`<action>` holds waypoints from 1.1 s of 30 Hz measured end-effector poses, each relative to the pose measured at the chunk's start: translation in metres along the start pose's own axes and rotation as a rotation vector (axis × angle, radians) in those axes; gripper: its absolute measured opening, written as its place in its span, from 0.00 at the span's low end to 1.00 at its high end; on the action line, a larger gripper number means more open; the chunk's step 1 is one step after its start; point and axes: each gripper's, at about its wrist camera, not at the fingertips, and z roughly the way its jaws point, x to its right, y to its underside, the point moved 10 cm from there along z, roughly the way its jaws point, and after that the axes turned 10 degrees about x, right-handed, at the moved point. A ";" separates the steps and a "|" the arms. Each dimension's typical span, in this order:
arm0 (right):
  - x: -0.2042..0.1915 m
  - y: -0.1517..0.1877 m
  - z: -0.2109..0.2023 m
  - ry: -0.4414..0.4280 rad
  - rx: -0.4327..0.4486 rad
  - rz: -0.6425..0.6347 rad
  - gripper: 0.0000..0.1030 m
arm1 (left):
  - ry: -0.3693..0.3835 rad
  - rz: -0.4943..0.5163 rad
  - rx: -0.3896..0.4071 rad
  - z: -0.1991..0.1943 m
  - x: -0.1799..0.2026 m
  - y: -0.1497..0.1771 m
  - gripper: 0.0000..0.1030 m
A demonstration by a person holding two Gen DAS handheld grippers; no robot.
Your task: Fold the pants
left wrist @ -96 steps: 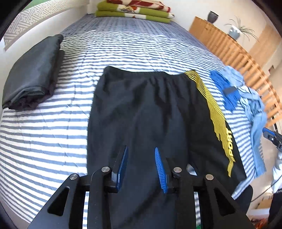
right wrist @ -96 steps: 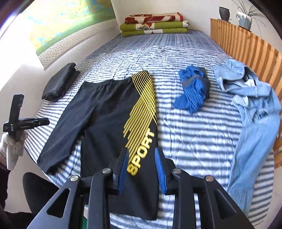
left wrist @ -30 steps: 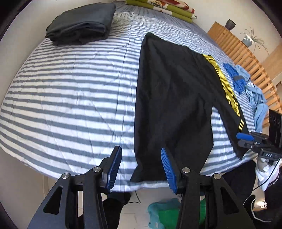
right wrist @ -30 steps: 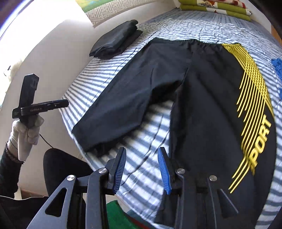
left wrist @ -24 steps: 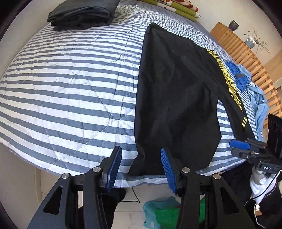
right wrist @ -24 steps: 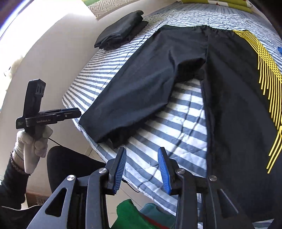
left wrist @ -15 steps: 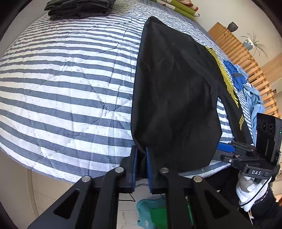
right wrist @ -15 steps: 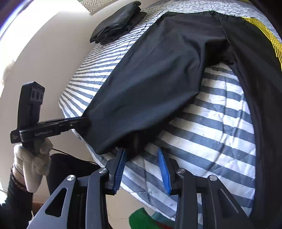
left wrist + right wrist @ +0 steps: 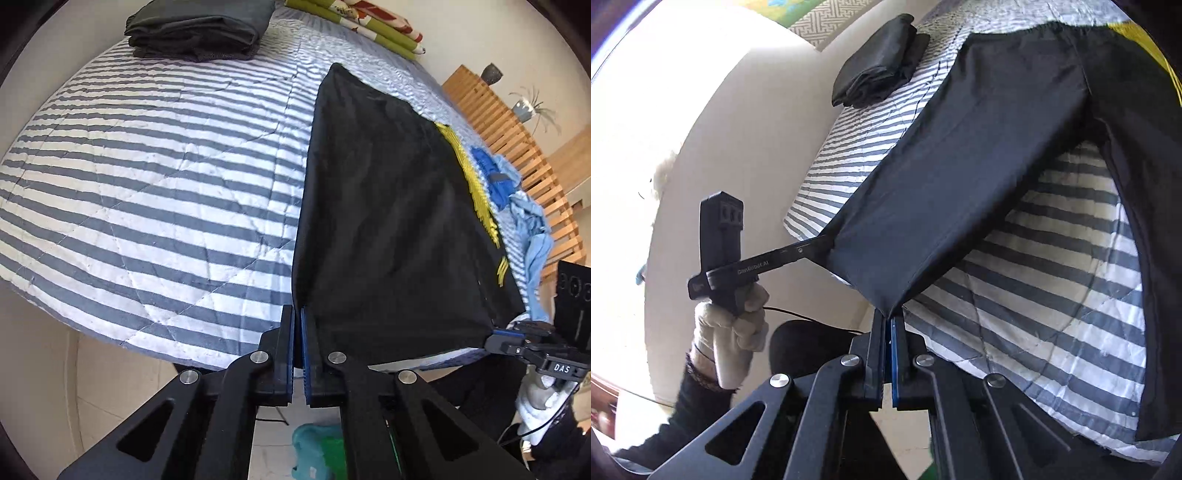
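At the near edge of the bed (image 9: 147, 184), left tongs (image 9: 297, 314) and right tongs (image 9: 888, 319) each pinch a hem corner of the black pants (image 9: 388, 221) leg; uneven pulling could drag the waistband askew.

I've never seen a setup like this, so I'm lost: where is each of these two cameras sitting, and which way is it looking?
Left wrist: sits on the left claw, looks up the bed along the pants; the right claw shows at right.
Right wrist: sits on the right claw, looks across the bed's corner; the left claw and gloved hand show at left.
Shared: the pants, each claw pinching a hem corner, and a folded dark pile.
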 end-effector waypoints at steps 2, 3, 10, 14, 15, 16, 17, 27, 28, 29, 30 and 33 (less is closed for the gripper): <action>0.010 0.017 0.003 0.095 -0.056 -0.058 0.07 | -0.057 0.026 -0.019 0.006 -0.009 0.006 0.05; 0.016 0.027 0.004 0.108 -0.094 -0.062 0.07 | -0.083 0.034 -0.012 0.004 -0.012 0.006 0.05; 0.078 0.025 -0.098 0.197 0.073 0.033 0.12 | -0.077 0.112 0.089 -0.027 0.022 -0.012 0.06; 0.141 0.019 -0.184 0.350 0.230 0.147 0.17 | 0.048 0.266 0.085 -0.020 0.113 -0.010 0.16; 0.157 0.019 -0.201 0.394 0.259 0.169 0.19 | 0.088 0.306 0.075 -0.016 0.139 -0.006 0.18; 0.171 0.022 -0.217 0.433 0.283 0.195 0.20 | 0.128 0.345 0.062 -0.010 0.165 -0.001 0.22; 0.184 0.025 -0.231 0.459 0.300 0.224 0.20 | 0.161 0.384 0.048 -0.007 0.194 0.008 0.24; 0.247 0.039 -0.251 0.533 0.299 0.363 0.32 | 0.290 0.664 -0.107 0.061 0.381 0.076 0.61; 0.253 0.040 -0.252 0.530 0.299 0.374 0.32 | 0.281 0.667 -0.120 0.068 0.385 0.079 0.61; 0.255 0.040 -0.251 0.517 0.300 0.385 0.32 | 0.266 0.674 -0.125 0.075 0.386 0.080 0.54; 0.256 0.041 -0.249 0.502 0.301 0.398 0.32 | 0.248 0.684 -0.133 0.081 0.386 0.082 0.33; 0.260 0.041 -0.246 0.466 0.295 0.427 0.33 | 0.229 0.675 -0.166 0.091 0.378 0.087 0.04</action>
